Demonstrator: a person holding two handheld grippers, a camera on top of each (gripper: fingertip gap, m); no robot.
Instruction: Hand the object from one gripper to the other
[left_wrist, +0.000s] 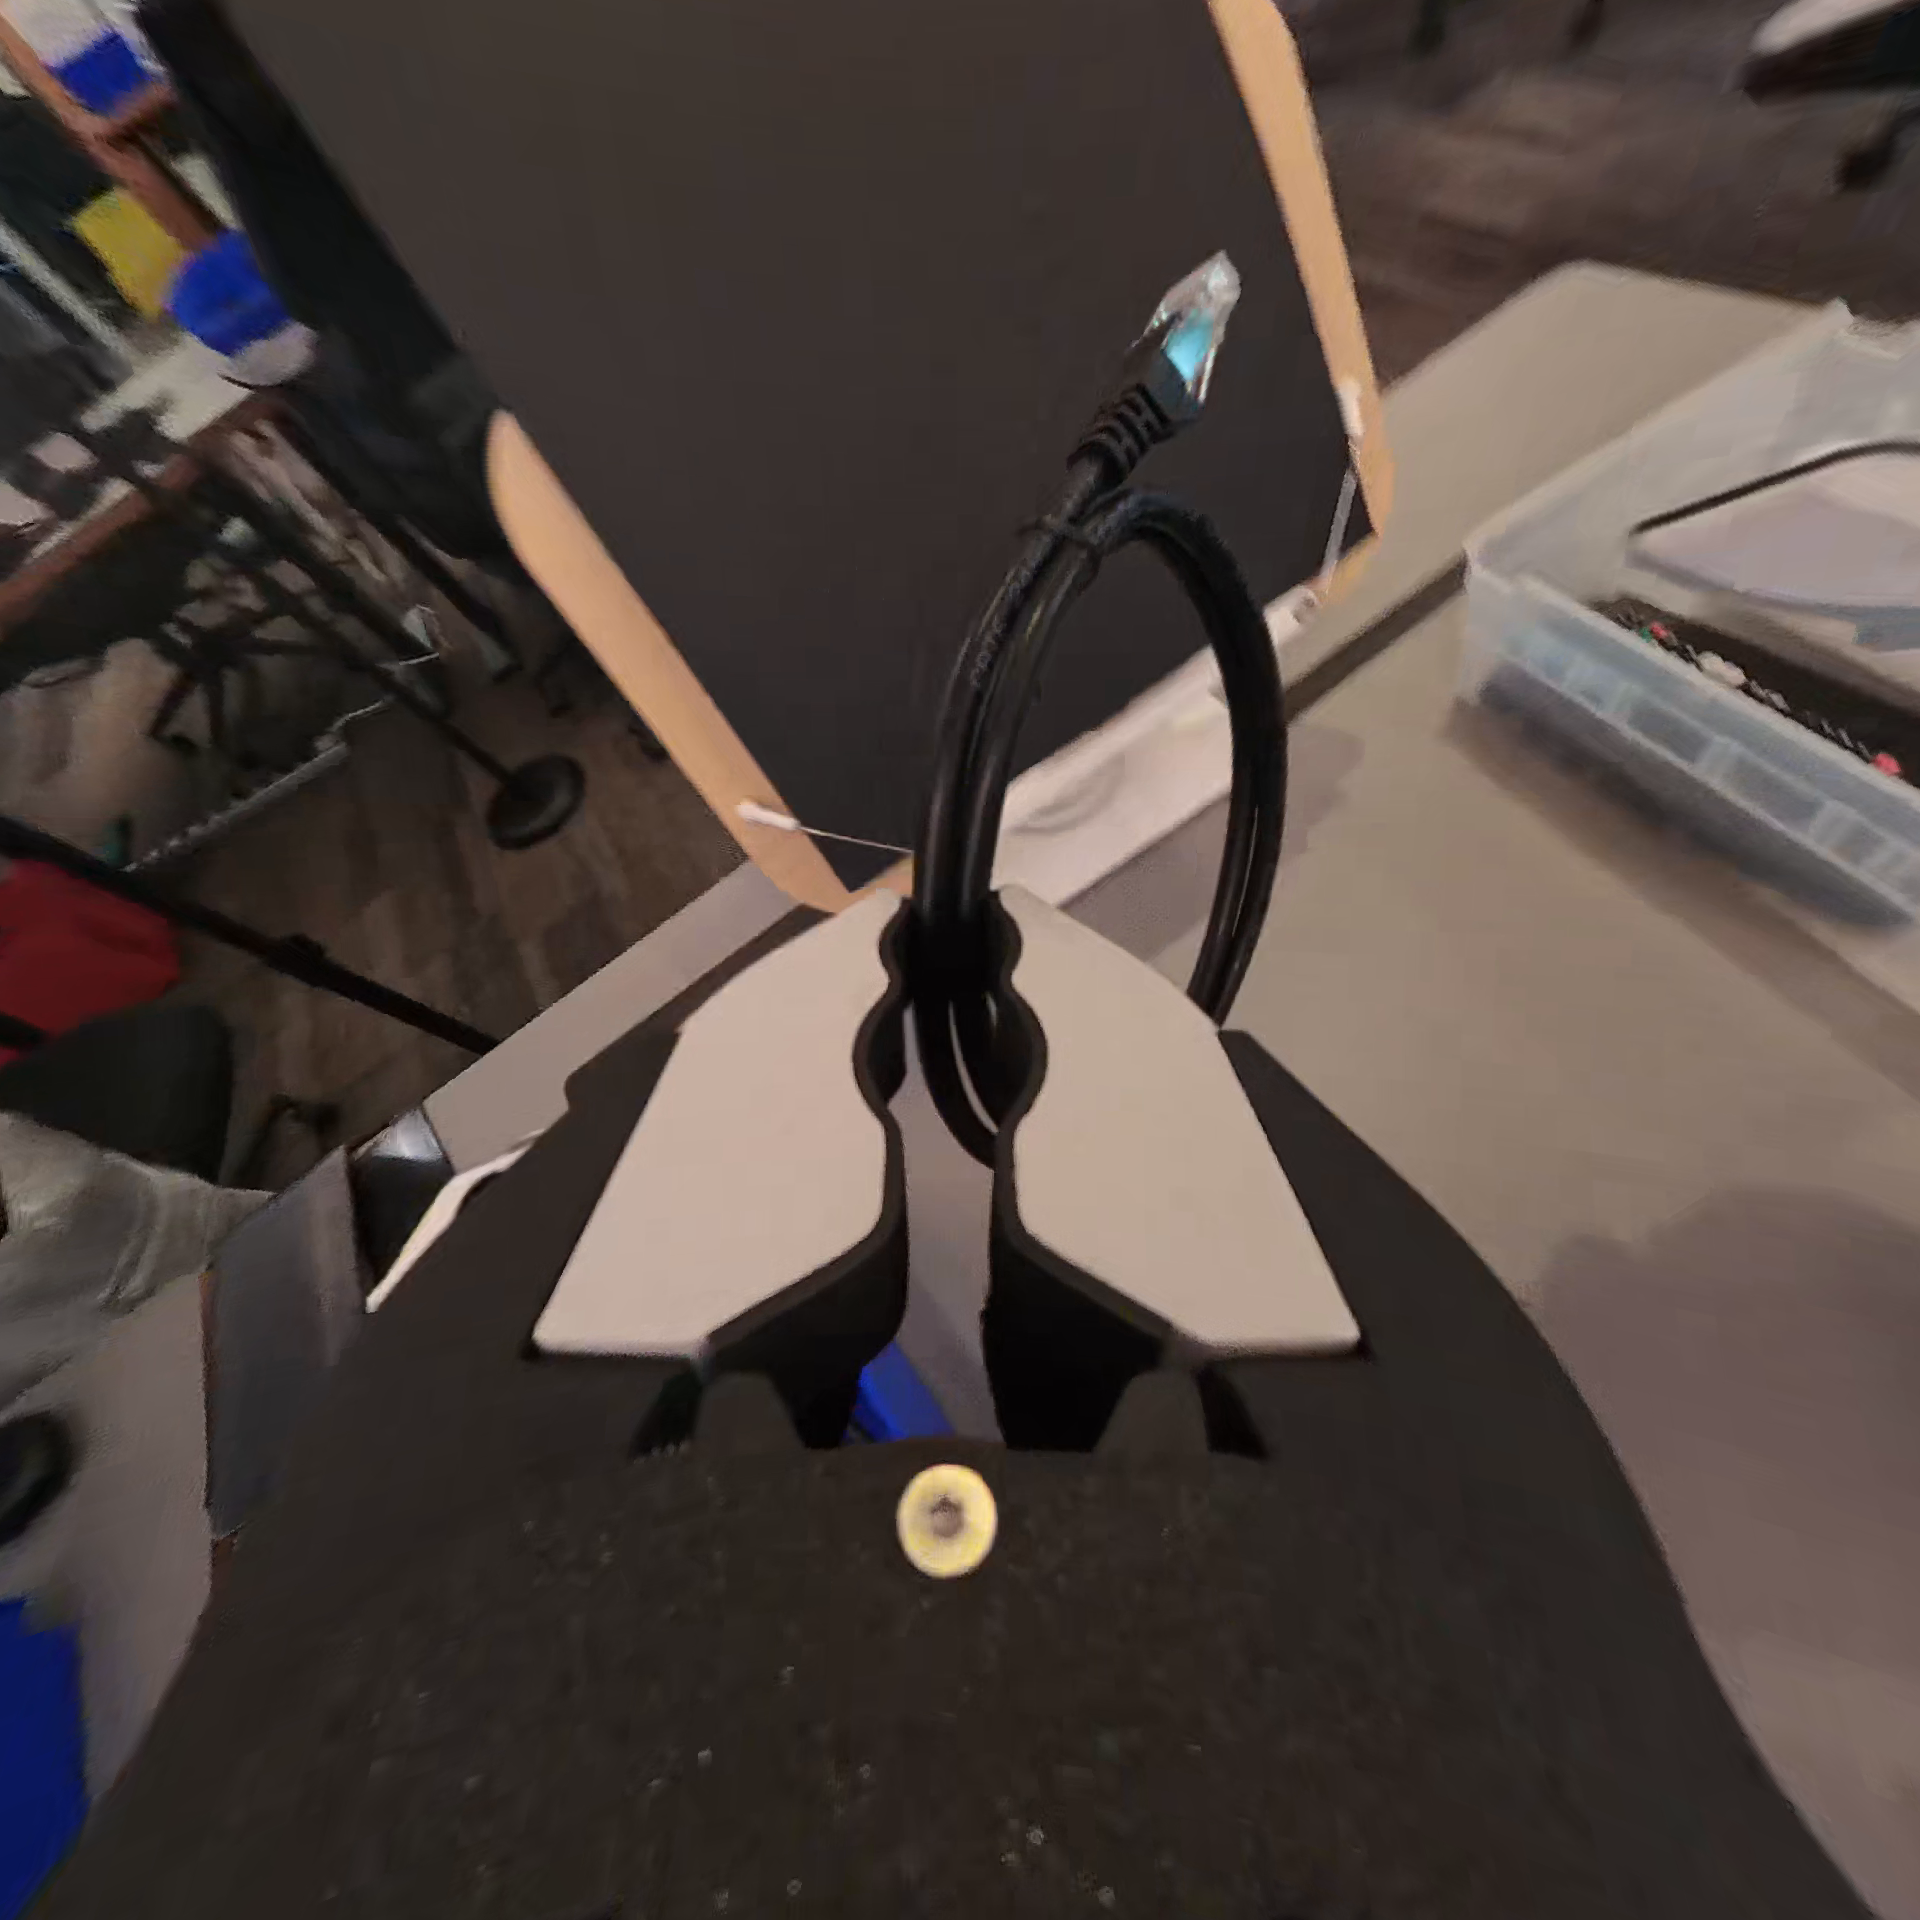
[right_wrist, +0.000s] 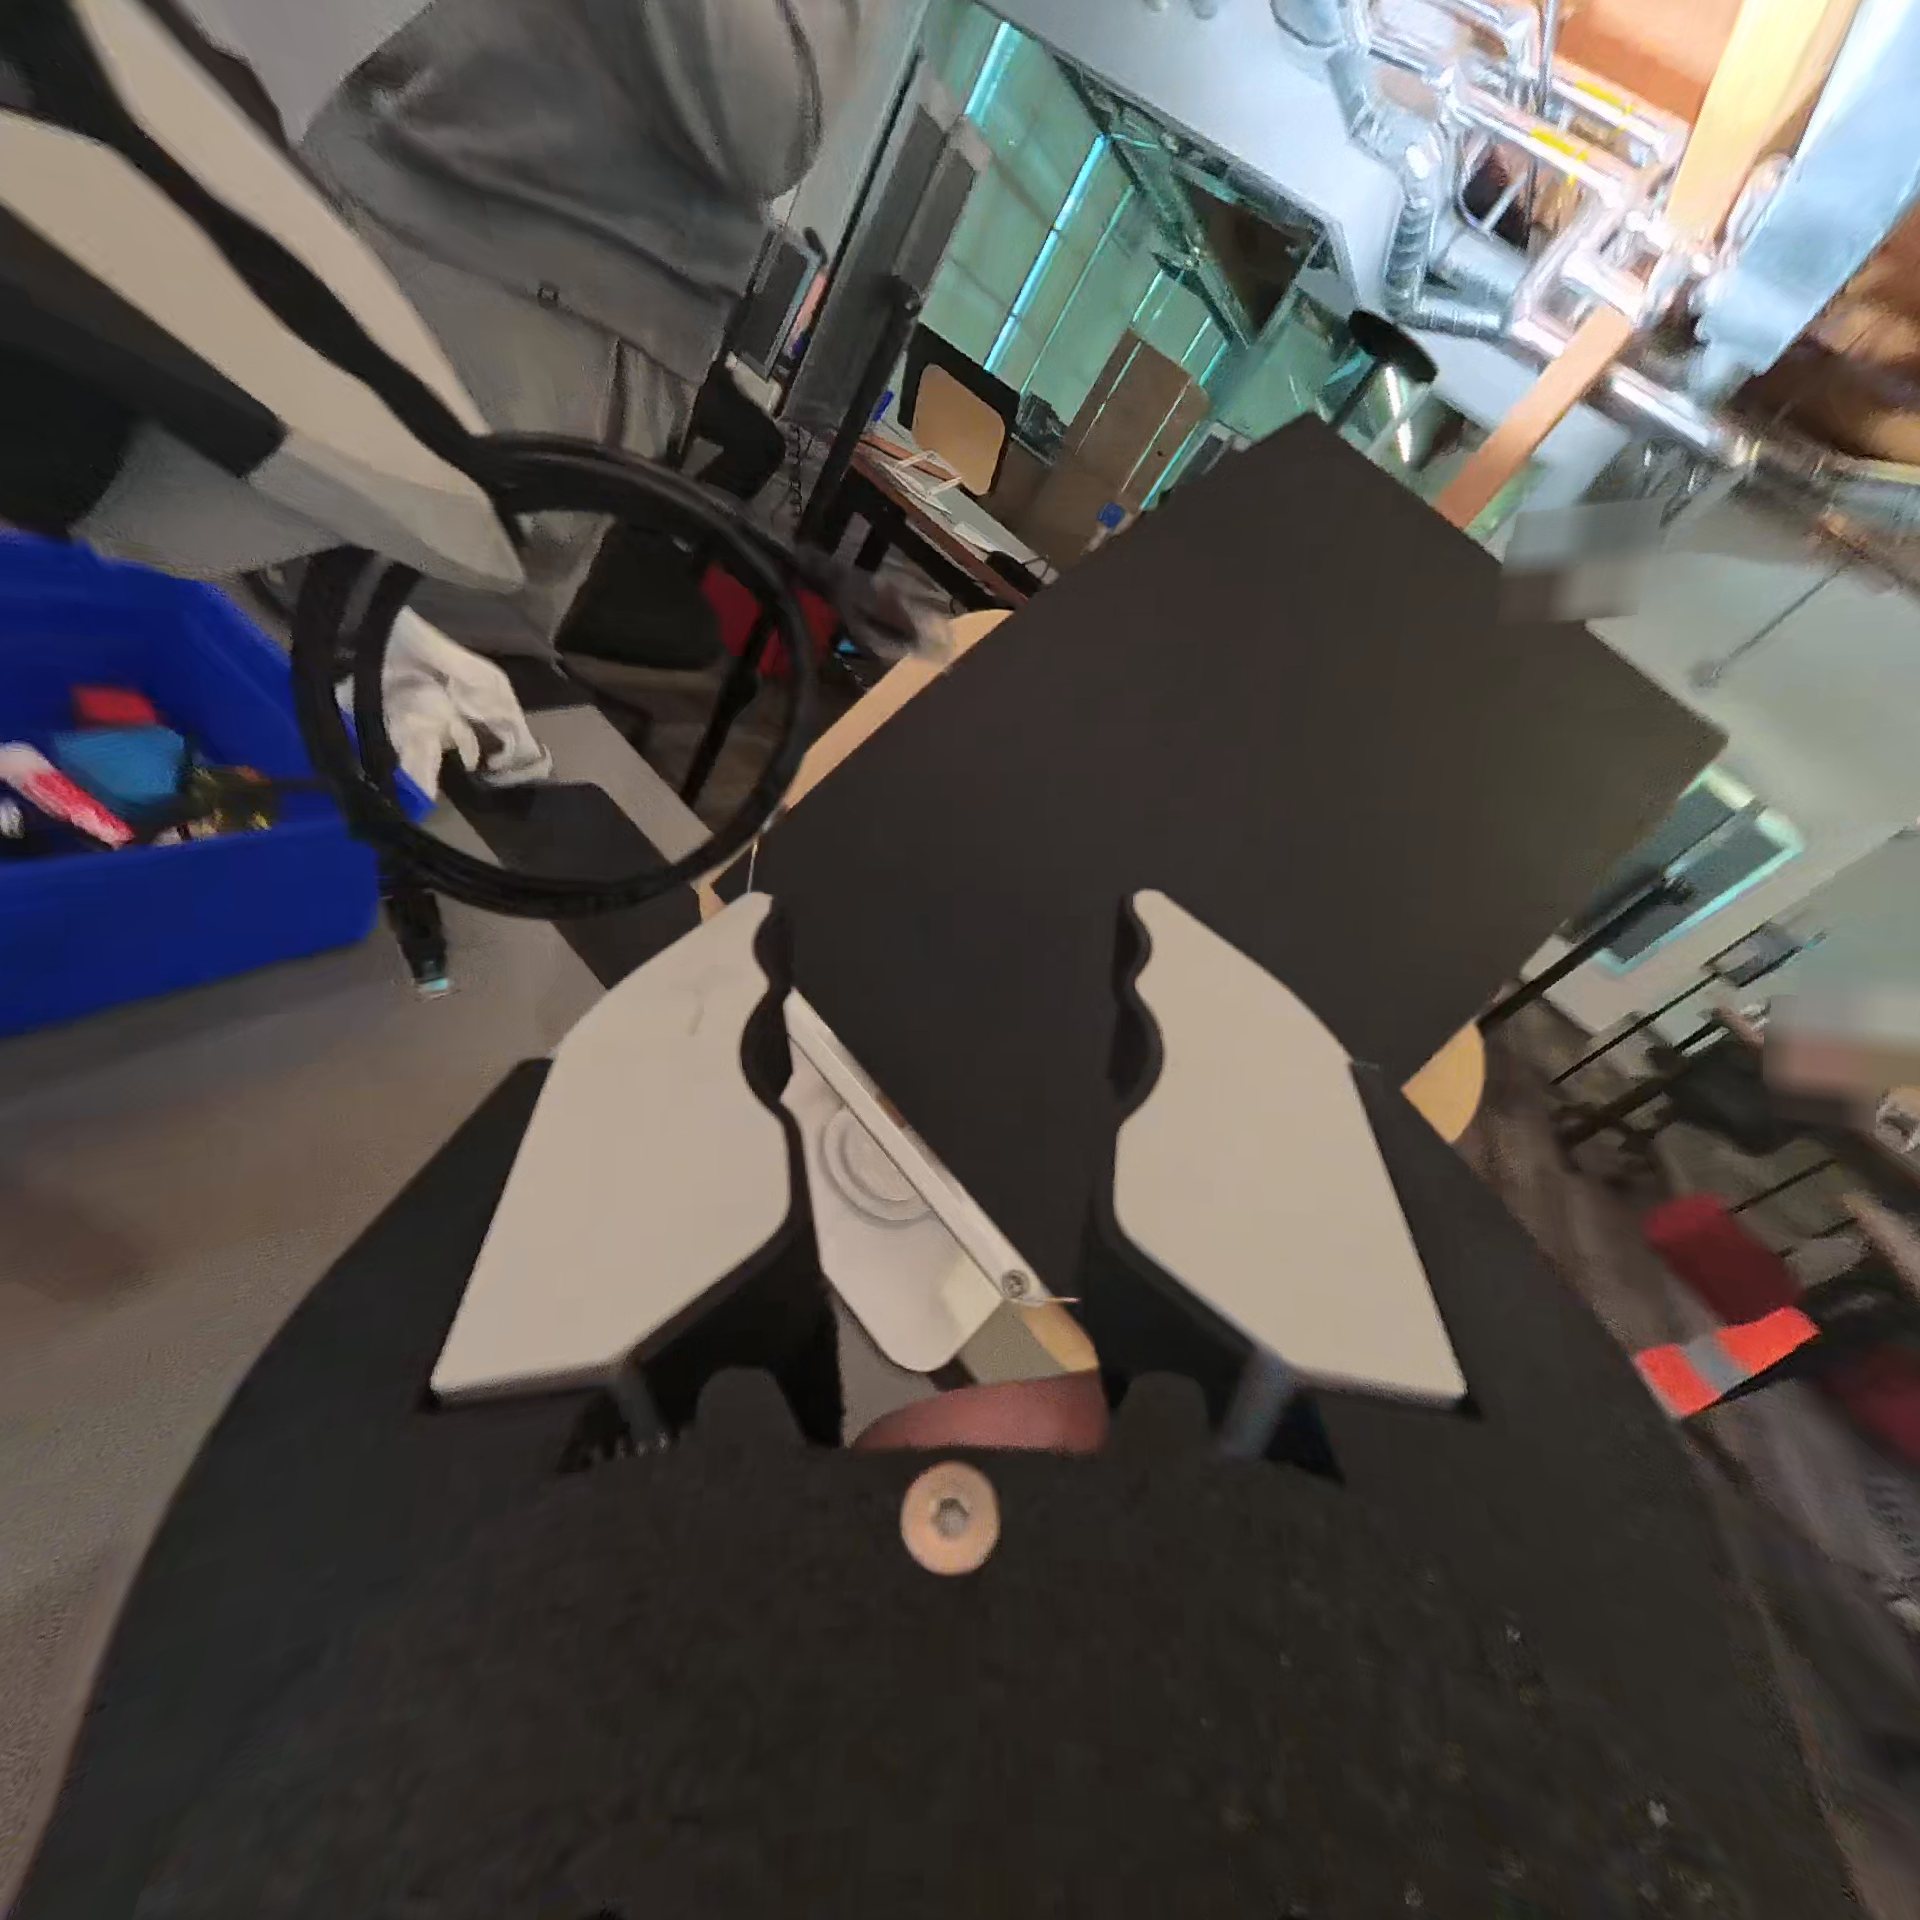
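Coiled cable awaiting the handover
The left gripper (left_wrist: 951, 940) is clamped on the black cable coil (left_wrist: 1101, 727); the right gripper (right_wrist: 951, 935), jaws apart and empty, likely must swing left onto the loop.

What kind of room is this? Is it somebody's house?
Probably not a house. It looks like a workshop or lab: shiny metal air ducts run overhead, a blue bin holds small parts, and a clear box of components sits on the grey table.

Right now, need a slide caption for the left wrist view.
Left gripper shut on a coiled black cable, clear-tipped plug pointing up, above a grey table.
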